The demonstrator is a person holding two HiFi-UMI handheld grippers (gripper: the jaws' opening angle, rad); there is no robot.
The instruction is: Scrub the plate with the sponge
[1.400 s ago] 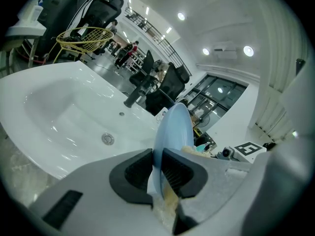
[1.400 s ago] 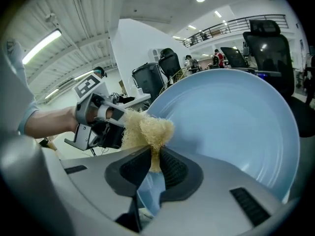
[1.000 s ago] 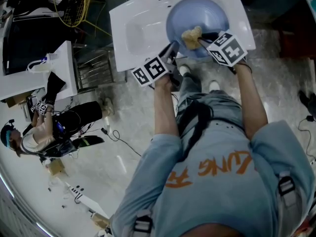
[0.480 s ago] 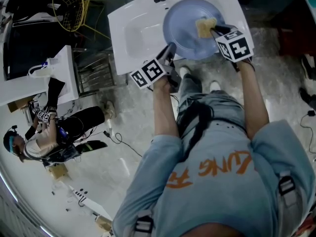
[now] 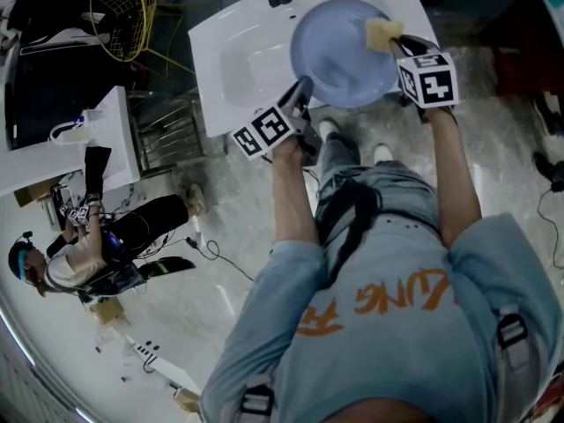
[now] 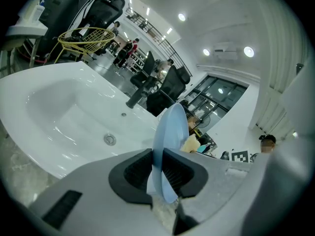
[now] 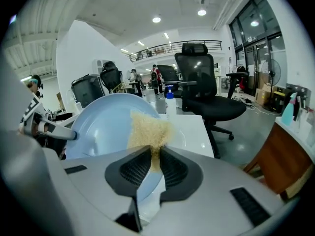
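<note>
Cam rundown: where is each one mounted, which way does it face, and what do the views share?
Head view: on the person's head, facing steeply down at the sink; forearms, torso, left claw and right claw show.
Left gripper view: rides the left claw, looking along its jaws, shut on the plate's rim; sink beyond.
Right gripper view: rides the right claw, looking along its jaws, shut on the sponge; plate behind.
Shared: the plate shows in all three.
</note>
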